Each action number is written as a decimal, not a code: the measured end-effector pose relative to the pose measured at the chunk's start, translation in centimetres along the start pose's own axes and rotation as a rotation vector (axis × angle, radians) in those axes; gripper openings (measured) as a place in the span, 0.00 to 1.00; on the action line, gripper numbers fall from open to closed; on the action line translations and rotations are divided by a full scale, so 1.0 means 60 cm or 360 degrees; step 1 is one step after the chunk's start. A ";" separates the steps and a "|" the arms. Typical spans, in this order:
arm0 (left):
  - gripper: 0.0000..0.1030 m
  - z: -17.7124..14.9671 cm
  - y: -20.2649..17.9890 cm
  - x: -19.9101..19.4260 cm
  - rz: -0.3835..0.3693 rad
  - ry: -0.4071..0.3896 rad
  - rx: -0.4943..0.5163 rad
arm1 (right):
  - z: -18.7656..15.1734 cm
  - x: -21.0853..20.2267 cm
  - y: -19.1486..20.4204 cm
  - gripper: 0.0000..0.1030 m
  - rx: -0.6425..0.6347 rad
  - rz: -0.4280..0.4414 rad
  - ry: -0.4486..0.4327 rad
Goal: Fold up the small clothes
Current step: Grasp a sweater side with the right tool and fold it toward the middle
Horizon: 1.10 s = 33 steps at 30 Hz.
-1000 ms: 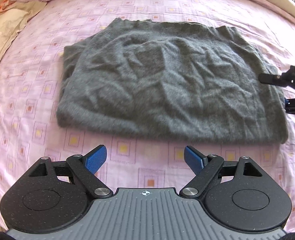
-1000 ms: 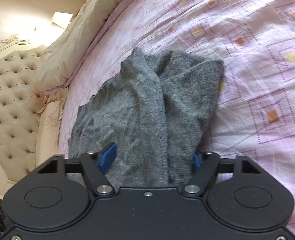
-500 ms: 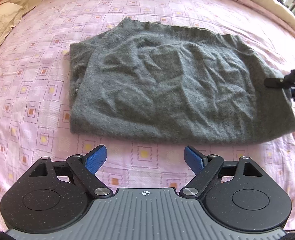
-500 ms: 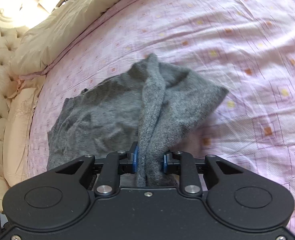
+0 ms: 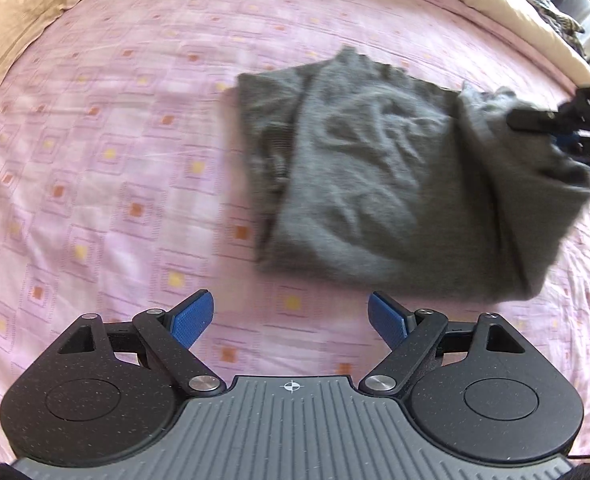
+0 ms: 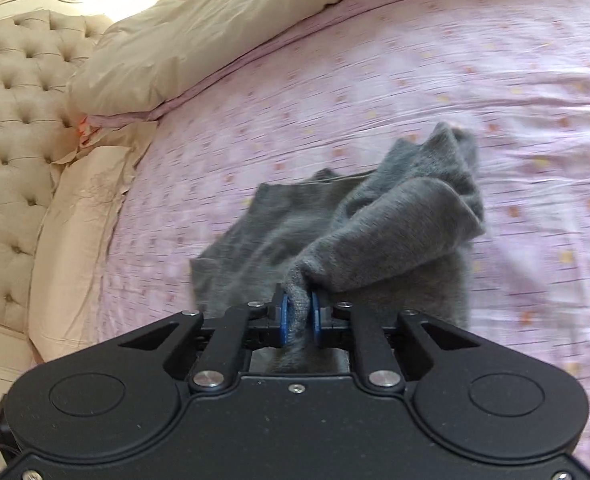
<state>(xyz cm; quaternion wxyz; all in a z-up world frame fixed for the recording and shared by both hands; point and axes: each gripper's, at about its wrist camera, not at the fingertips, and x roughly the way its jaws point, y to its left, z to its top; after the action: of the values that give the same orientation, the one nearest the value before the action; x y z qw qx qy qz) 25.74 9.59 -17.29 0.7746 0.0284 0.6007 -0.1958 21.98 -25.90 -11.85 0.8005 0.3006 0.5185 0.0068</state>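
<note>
A grey knitted sweater (image 5: 367,184) lies partly folded on the pink patterned bedsheet (image 5: 95,160). My right gripper (image 6: 298,316) is shut on the sweater's (image 6: 395,224) edge and holds that side lifted off the bed, the cloth bunched and draping from the blue pads. In the left wrist view the right gripper (image 5: 551,120) shows at the far right, with the raised fold hanging under it. My left gripper (image 5: 291,318) is open above bare sheet, in front of the sweater's near edge and clear of it.
A cream duvet (image 6: 223,28) and a pillow (image 6: 75,232) lie along the tufted beige headboard (image 6: 11,92). The bed's cream border (image 5: 495,4) curves along the far side, with dark clutter (image 5: 555,20) beyond it.
The right gripper closed on the sweater's edge and lifted it, raising that side. The left gripper pulled back and to the left, staying open.
</note>
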 end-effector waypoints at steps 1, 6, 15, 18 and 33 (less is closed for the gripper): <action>0.82 0.000 0.010 0.001 0.0001 0.0005 -0.0006 | -0.002 0.012 0.014 0.13 -0.0008 0.0013 0.0009; 0.82 -0.001 0.056 -0.001 -0.0011 0.0021 -0.0051 | -0.011 0.063 0.080 0.15 -0.0057 0.0019 0.0058; 0.82 0.027 0.093 -0.011 -0.0090 -0.0037 -0.0051 | -0.080 0.017 0.149 0.67 -0.0587 -0.0322 -0.0126; 0.82 0.045 0.089 -0.013 -0.0128 -0.0092 -0.0026 | -0.132 -0.006 0.171 0.84 -0.0874 -0.0496 -0.0257; 0.83 0.109 0.042 -0.012 -0.0352 -0.0142 0.0067 | -0.245 0.100 0.186 0.67 -0.1329 -0.0844 -0.0089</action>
<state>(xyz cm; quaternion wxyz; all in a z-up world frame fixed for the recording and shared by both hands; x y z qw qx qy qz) 32.48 10.27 -15.30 0.7735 -0.0307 0.5608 -0.2937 15.88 -7.86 -15.51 0.8402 -0.1880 0.5086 0.0019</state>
